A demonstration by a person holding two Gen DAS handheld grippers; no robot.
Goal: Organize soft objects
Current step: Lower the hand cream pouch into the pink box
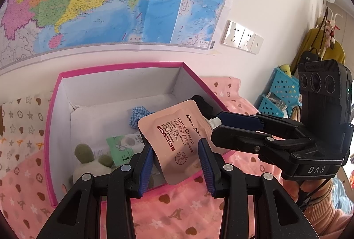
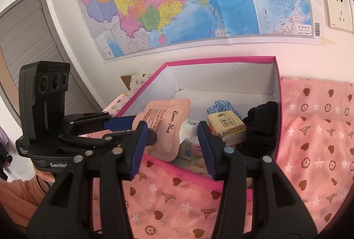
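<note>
Hand cream pouch [image 1: 177,139] is in the air over the near rim of the pink box [image 1: 124,67], not yet inside. Left gripper [image 1: 176,163] has its pads on the two side edges of the pouch's lower half. It looks clamped across the width and is probably the one carrying it. Right gripper [image 2: 172,146] comes in from the right with its jaws spread. The white spout [image 2: 188,129] sits between them, just beside one pad, and no squeeze is visible, so I read it as released.

Progress: several items are already in the box:
- blue gingham scrunchie [image 1: 138,117] at the far side
- green-labelled pack [image 1: 120,148]
- plush toy [image 1: 88,161] in the near left corner
- tissue pack [image 2: 227,126]
- black cloth [image 2: 263,119] against the right wall

Left to do: lower the pouch in and let go. No other loose items show on the pink blanket [image 2: 314,132].

Orientation: the printed face is towards both cameras. The long axis runs from the sealed bottom, near, to the spout, far and right. The spout end points towards the right gripper and is tilted a bit up.
</note>
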